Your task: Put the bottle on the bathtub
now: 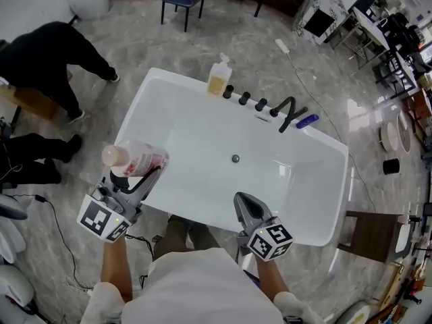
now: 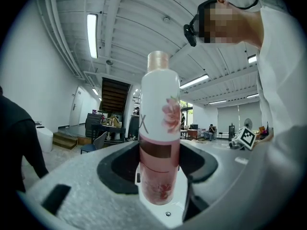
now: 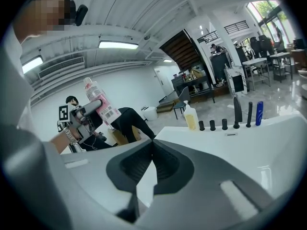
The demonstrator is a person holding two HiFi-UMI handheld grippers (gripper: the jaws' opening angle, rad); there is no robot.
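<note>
Pink bottle (image 3: 95, 93) shows barcode (image 3: 109, 111) in right gripper view.

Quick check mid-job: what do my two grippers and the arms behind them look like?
The left gripper and right gripper both have grey bodies with black linings inside the jaws. Each carries a white cube printed with black square markers. The person wears a white top with short sleeves, and a band on the left wrist.
</note>
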